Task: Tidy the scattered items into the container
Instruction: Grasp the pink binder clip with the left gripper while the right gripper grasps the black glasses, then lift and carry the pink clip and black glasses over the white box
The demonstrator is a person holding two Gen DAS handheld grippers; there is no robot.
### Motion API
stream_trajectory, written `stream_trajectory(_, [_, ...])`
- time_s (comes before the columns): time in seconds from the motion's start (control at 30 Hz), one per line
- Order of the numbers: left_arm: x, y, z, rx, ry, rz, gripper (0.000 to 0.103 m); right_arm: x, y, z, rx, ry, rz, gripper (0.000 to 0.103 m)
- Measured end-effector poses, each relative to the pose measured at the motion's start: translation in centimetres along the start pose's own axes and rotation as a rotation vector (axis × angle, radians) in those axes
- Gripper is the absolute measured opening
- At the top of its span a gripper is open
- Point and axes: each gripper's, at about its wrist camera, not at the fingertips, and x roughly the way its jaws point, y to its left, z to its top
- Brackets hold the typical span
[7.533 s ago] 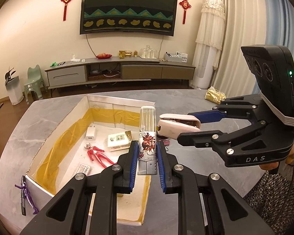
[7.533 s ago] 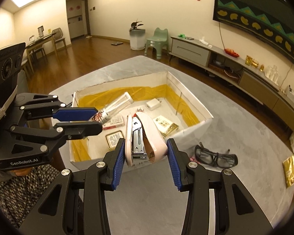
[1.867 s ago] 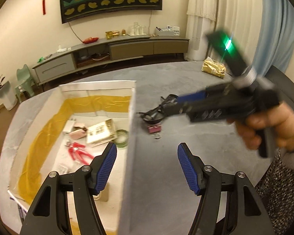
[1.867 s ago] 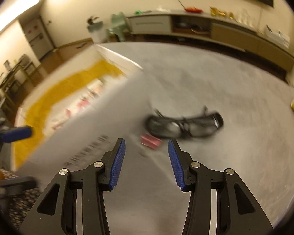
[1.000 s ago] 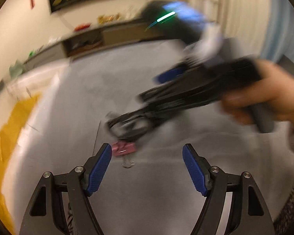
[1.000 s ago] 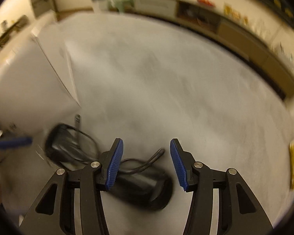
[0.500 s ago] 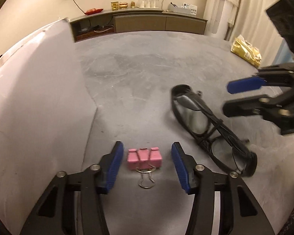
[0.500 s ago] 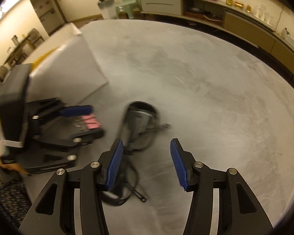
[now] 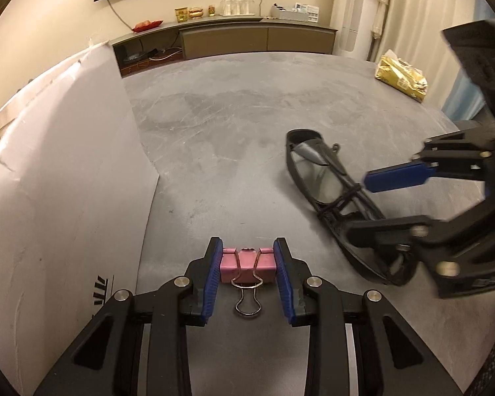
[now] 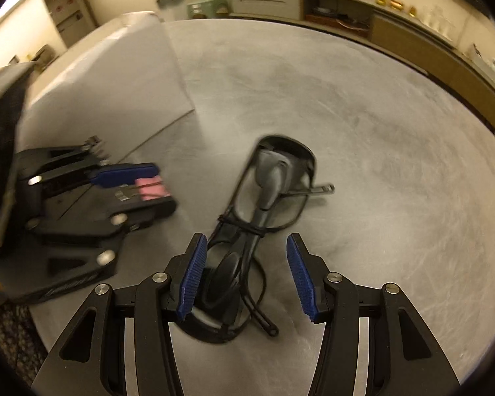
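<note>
A: Pink binder clip [image 9: 248, 264] was seen pinched betw. the blue pads [image 9: 213, 277] of the left gripper [image 9: 249, 279], down on the grey stone table [image 9: 234, 138]. Its wire handle was pointed back toward the camera, lying low over the tabletop.

B: Whether the clip was lifted off the surface couldn't be told. And the right gripper [image 10: 246, 275]?

A: Its jaws were held wide apart, straddling the near end of the black glasses [image 10: 264, 204]. The near lens was seen just beside the left-hand pad; no contact w/ the other pad. Nothing was clamped.

B: Glasses folded?

A: Looked so, w/ temples crossed over the lenses, though the right wrist view was blurred. They were lying flat on the table, just right of the clip in the left wrist view.

B: The container?

A: Only the outer white wall of the box [image 9: 59, 178] was shown, standing just left of the left gripper. Its inside was hidden. A gold packet [image 9: 401, 77] was noted at the far table edge, well apart.
</note>
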Motion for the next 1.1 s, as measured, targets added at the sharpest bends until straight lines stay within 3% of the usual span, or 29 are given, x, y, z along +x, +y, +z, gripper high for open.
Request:
stream_trajectory(0.1, [-0.7, -0.4, -0.2, 0.018, -0.009, -0.009, 0.033, 0.3, -0.8, -0.2, 0.046, -0.024, -0.012, 0.042])
stream_trajectory(0.13, [-1.0, -0.4, -0.2, 0.022, -0.013, -0.009, 0.033, 0.2, -0.9, -0.2, 0.057, -0.026, -0.005, 0.029])
stream_trajectory(0.3, [-2.2, -0.2, -0.3, 0.020, -0.035, -0.016, 0.033, 0.4, -1.1, -0.2, 0.067, -0.048, -0.017, 0.023])
stream_trajectory(0.33, [-2.5, -0.2, -0.3, 0.020, -0.039, -0.016, 0.033, -0.3, -0.9, -0.1, 0.062, -0.057, -0.028, 0.017])
stream_trajectory(0.7, [-5.7, -0.7, 0.1, 0.030, -0.091, -0.055, 0.033, -2.8, 0.6, -1.4, 0.128, -0.106, -0.026, 0.016])
stream_trajectory(1.1, [-9.6, -1.0, -0.7, 0.037, -0.138, -0.050, 0.033, -6.1, 3.2, -4.4, 0.197, -0.171, 0.013, 0.016])
